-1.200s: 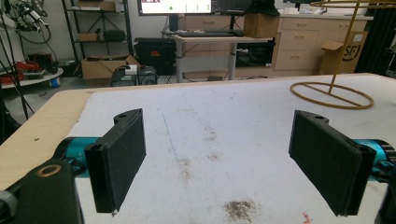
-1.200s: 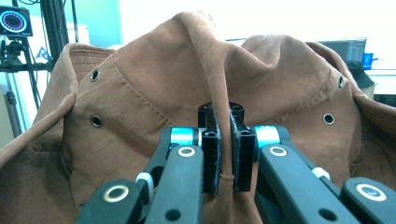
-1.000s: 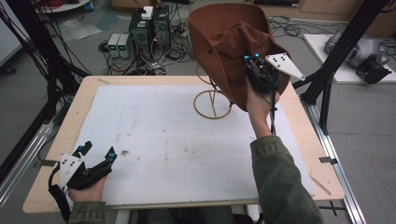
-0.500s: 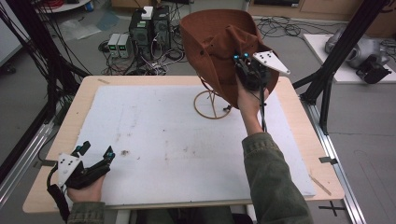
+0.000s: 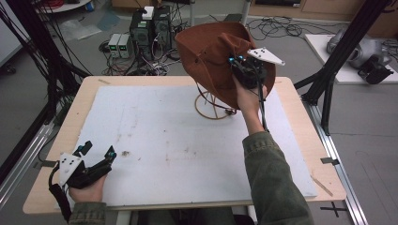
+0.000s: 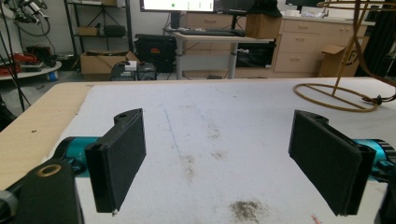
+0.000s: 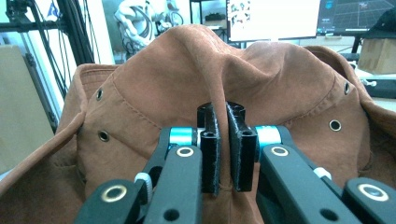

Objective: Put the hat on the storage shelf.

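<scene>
A brown suede hat hangs in the air over the far right part of the table, above a brass wire stand. My right gripper is shut on a fold of the hat's crown. In the right gripper view the two black pads pinch that ridge of brown fabric between them. My left gripper rests at the front left of the white mat, its jaws wide apart with nothing in them. The stand's ring base lies far ahead of it to the right.
A white mat covers most of the wooden table. A dark smudge of dirt lies just ahead of the left gripper. Black frame posts stand at the table's right and left sides. Electronics and cables sit on the floor beyond the far edge.
The right hand has carried the hat to the left and slightly lower, so it now hangs more directly over the wire stand. The left gripper has stayed where it was.
</scene>
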The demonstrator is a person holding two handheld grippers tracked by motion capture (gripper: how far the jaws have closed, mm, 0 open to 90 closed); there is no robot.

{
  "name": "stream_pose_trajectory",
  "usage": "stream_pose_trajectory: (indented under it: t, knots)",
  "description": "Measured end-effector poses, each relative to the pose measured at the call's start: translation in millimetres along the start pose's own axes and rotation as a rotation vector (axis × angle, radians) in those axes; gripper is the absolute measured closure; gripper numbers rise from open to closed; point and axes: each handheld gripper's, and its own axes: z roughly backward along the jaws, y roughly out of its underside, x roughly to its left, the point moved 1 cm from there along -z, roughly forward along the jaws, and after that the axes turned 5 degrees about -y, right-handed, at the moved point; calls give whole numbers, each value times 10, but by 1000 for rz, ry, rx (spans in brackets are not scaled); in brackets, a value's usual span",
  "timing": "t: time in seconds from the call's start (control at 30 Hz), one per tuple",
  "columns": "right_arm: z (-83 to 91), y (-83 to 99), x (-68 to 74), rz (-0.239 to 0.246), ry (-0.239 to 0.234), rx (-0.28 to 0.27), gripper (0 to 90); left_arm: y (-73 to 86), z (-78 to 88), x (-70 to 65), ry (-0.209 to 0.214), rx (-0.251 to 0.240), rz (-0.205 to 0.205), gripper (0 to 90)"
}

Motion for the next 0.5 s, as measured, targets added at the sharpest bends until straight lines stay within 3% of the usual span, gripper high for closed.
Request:
stream_pose_trajectory:
  t: [0.5]
  knots:
    - [-65,34,-1,32,24,41,832,-2,1,0,4,-4,7,192]
